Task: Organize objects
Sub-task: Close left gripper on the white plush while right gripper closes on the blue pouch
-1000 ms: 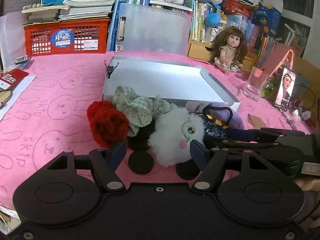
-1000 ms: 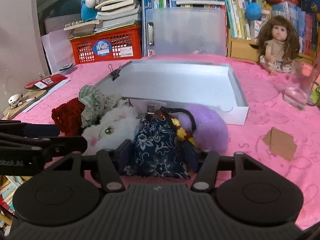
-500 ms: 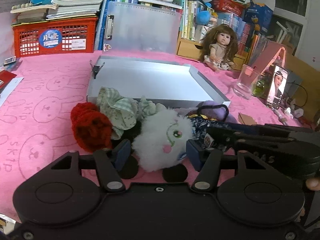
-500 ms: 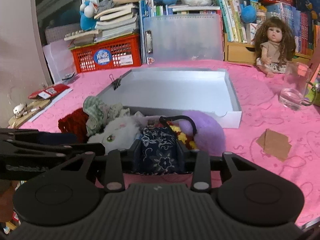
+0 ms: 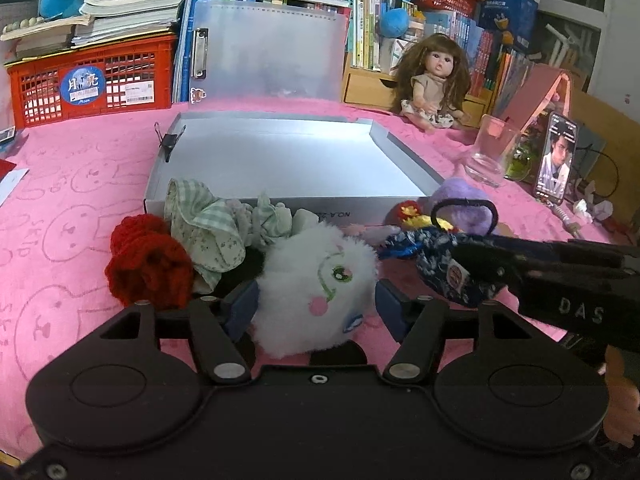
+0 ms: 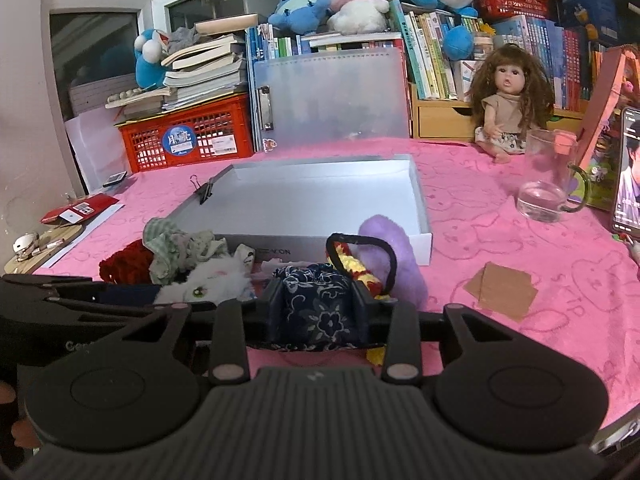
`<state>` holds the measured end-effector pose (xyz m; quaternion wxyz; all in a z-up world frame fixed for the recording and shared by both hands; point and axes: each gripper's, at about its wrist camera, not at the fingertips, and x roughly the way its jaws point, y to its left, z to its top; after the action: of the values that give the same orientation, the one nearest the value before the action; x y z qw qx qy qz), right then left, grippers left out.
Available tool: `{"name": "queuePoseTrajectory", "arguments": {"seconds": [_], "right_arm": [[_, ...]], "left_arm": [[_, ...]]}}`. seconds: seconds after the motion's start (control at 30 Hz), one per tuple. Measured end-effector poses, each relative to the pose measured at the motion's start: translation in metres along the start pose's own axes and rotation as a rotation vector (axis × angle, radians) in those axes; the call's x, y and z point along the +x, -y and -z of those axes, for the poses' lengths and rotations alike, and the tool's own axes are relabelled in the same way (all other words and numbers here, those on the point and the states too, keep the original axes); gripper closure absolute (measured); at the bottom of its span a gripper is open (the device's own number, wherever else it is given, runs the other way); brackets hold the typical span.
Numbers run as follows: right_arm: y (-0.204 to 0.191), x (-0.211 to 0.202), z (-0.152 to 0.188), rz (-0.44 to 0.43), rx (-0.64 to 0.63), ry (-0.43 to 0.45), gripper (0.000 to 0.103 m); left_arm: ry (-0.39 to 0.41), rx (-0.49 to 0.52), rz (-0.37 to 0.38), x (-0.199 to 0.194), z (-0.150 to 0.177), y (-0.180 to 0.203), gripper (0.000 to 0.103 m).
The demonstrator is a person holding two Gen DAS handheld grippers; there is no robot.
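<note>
Fabric items dominate the pile at the near edge of the grey box (image 5: 280, 160), on the pink cloth (image 5: 80, 184).

1. Blue floral scrunchie (image 6: 316, 312): soft, light, compressible. Right gripper (image 6: 318, 312) has it clamped between both pads; jaws about a third open, closed down in the last sec and now steady. Grip sits across the bunched middle, which is the best spot; loose edges would slip out. In the left wrist view the same scrunchie (image 5: 436, 264) hangs in the right gripper's jaws, right of the white plush.

2. White plush (image 5: 316, 292): fluffy, very light, squashes w/o resistance, not fragile. Fur is slippery, so take it across the body's widest part, deep between the pads. Left gripper (image 5: 316, 304) straddles it, jaws approx. half open; they have just opened slightly. Pads lie at the fur on both sides; firm pressure cannot be confirmed.

3. Remaining items: red knit scrunchie (image 5: 144, 264) far left, green check scrunchie (image 5: 208, 228) beside it, purple pompom (image 6: 392, 256) w/ black hair tie (image 6: 360, 256) at the box's near right corner. All soft; no breakage risk.

4. Box is empty, just beyond the pile. Judged next step: lift held items over the low near wall.
</note>
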<state>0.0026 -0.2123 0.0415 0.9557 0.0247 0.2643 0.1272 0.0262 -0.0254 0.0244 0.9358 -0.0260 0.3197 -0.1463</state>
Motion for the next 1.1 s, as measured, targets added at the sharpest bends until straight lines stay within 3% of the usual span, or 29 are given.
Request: {"name": "queuePoseTrajectory", "arguments": {"seconds": [0.33, 0.53, 0.7, 0.77, 0.8, 1.0, 1.1], "right_arm": [[-0.004, 0.010, 0.016, 0.016, -0.029, -0.060, 0.059], [-0.005, 0.014, 0.017, 0.022, -0.039, -0.073, 0.042], [-0.004, 0.017, 0.018, 0.020, -0.040, -0.080, 0.038], [-0.005, 0.018, 0.019, 0.016, -0.054, -0.089, 0.053], [-0.007, 0.017, 0.020, 0.019, -0.067, -0.085, 0.055], [-0.008, 0.012, 0.017, -0.018, -0.057, -0.075, 0.062], [-0.010, 0.008, 0.015, -0.020, -0.061, -0.055, 0.062]], "left_arm": [[-0.007, 0.011, -0.015, 0.013, -0.001, 0.002, 0.035], [0.000, 0.028, -0.022, 0.016, 0.000, 0.005, 0.035], [0.022, 0.026, -0.036, 0.012, 0.000, 0.007, 0.046], [0.051, 0.045, -0.044, 0.007, 0.000, 0.010, 0.051], [0.068, 0.059, -0.043, 0.003, 0.000, 0.013, 0.063], [0.125, 0.090, -0.032, -0.012, -0.006, 0.022, 0.076], [0.136, 0.081, -0.027, -0.015, -0.007, 0.022, 0.075]]}}
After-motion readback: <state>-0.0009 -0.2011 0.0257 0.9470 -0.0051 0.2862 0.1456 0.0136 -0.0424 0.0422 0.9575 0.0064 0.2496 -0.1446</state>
